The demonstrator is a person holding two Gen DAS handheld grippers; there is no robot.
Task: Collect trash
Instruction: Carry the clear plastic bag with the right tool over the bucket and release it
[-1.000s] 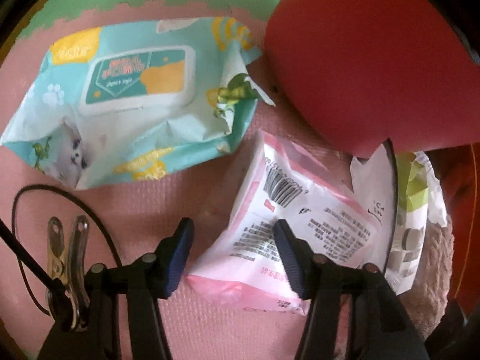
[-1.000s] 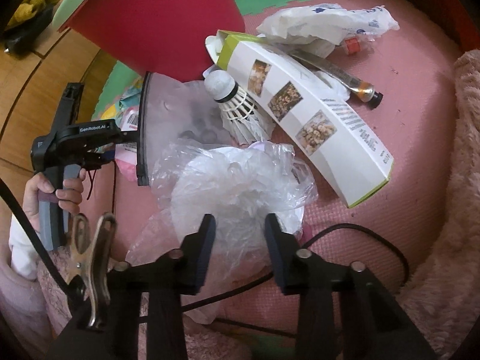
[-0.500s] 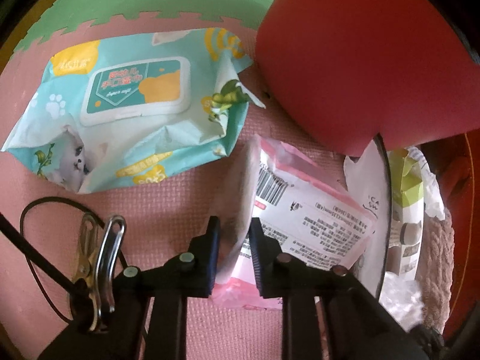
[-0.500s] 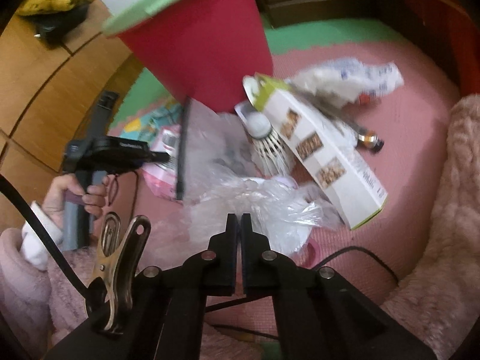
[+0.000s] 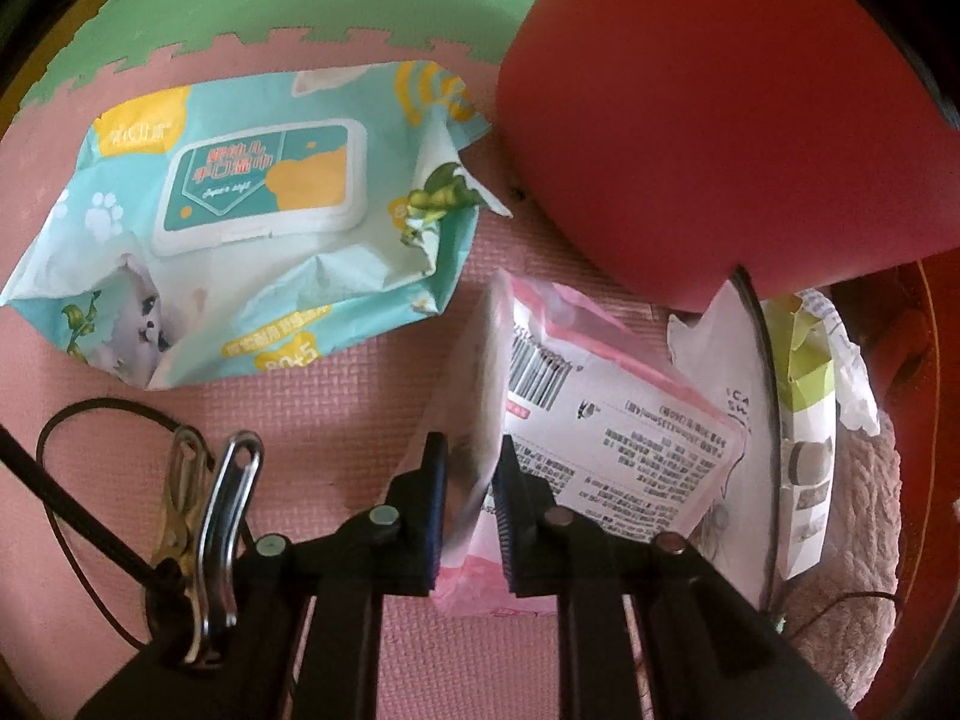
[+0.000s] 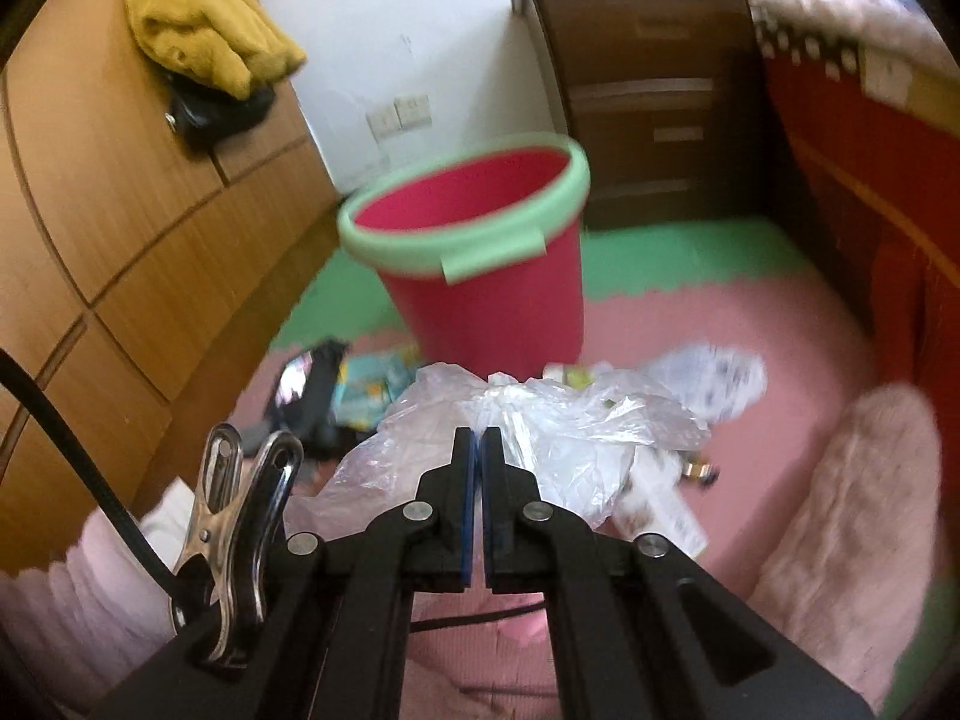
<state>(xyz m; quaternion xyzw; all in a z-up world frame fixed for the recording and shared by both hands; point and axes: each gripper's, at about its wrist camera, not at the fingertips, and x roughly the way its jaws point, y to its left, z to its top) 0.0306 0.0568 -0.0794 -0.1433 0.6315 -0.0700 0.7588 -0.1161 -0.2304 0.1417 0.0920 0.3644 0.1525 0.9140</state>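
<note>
L gripper (image 5: 471,483) pinching pink packet (image 5: 606,438) at folded edge, on mat by bin (image 5: 720,120). R gripper (image 6: 478,480) pressed on clear bag (image 6: 540,426), held up front of bin. Both light, soft, crinkly, slippery film; grip bunched folds. Wipes pack (image 5: 240,222), carton (image 5: 807,420) near; bin wall close to packet

A clear plastic bag (image 6: 528,420) is pinched between the closed jaws of the right gripper (image 6: 478,444) and spreads to both sides of them. Straight ahead beyond it, a red bucket (image 6: 486,264) with a green rim is seen upright. A printed carton (image 6: 660,498) lies right of the fingertips, partly under the bag.
</note>
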